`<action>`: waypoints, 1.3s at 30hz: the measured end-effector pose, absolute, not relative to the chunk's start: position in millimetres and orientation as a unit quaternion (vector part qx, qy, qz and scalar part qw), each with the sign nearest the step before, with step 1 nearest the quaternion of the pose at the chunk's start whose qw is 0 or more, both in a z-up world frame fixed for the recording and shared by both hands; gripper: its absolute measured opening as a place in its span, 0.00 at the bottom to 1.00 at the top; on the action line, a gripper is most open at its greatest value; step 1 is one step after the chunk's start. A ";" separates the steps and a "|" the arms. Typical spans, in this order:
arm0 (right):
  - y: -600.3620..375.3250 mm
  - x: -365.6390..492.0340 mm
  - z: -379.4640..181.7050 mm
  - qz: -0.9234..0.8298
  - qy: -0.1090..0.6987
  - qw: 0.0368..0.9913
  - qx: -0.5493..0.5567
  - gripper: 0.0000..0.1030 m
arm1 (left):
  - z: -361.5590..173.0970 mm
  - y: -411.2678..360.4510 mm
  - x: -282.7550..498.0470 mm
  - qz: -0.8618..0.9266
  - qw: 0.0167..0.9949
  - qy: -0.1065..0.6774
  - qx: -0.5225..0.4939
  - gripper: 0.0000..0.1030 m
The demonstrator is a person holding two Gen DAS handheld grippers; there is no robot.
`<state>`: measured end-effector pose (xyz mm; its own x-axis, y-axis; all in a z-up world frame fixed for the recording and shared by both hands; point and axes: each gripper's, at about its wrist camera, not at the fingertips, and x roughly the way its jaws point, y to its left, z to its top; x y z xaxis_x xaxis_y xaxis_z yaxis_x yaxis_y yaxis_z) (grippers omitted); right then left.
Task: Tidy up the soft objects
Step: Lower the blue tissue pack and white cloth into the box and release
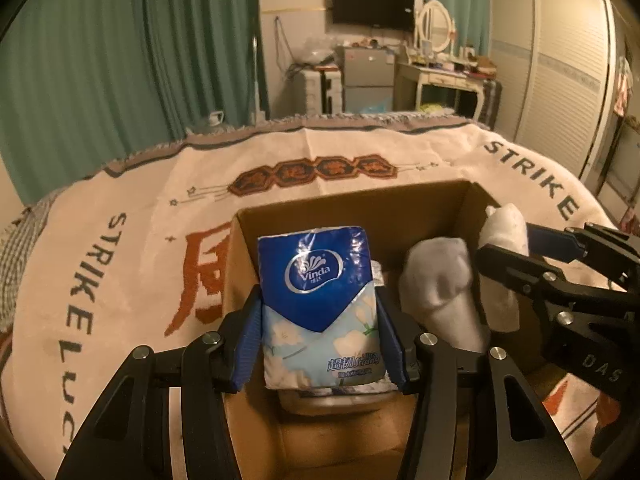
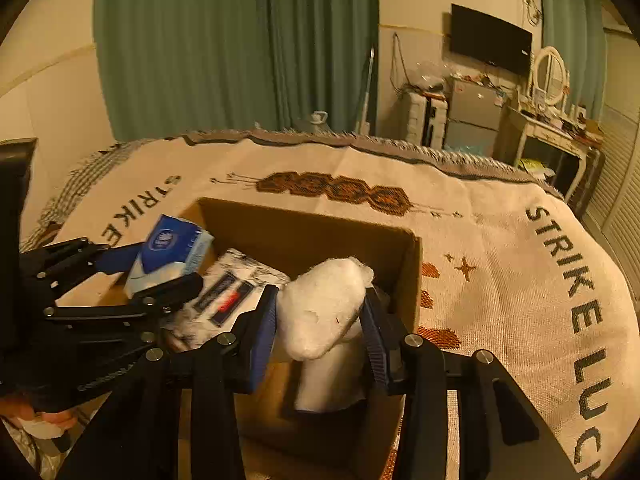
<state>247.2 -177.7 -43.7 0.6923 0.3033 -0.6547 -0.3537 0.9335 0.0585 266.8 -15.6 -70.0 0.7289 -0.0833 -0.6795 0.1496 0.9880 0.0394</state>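
Broadly, one bed (image 1: 360,148) is filling both views, lying under a single cream blanket (image 2: 500,248) woven with "STRIKE LUCK" lettering, and one open cardboard box (image 1: 400,208) is sitting on that blanket. Two hand-held grippers are reaching over the box: the left hand-held gripper (image 1: 320,336) is clamping one blue-and-white tissue pack (image 1: 320,300) between its blue pads, holding it upright above the box's left side, while the right hand-held gripper (image 2: 320,332) is squeezing one white sock (image 2: 324,312) over the box's right side, its pads pressing into the fabric. A second, grey sock (image 1: 440,292) is hanging just beside the white one in the left wrist view, though whether it is a separate piece or part of the same bundle is hard to tell. The box's floor is staying largely hidden behind the held things in the left view, and the near wall is being cut off by the gripper frames. Only the right wrist view is showing one flat white package (image 2: 228,292) with dark and red labels lying inside the box, partly covered by the left gripper, its print too blurred to read. Only the left view is giving the "Vinda" logo on the tissue pack clearly; in the right view that pack is appearing small and tilted at the left edge.
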 end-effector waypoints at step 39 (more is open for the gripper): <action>-186.6 20.7 81.3 0.147 0.251 0.955 -0.055 1.00 | 23.8 28.6 44.8 -0.002 0.968 0.247 0.031 0.94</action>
<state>20.7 -186.6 81.3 0.8305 0.2528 -0.4964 -0.3080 0.9509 -0.0310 44.8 28.6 23.8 0.8775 0.0114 -0.4794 0.0193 0.9981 0.0591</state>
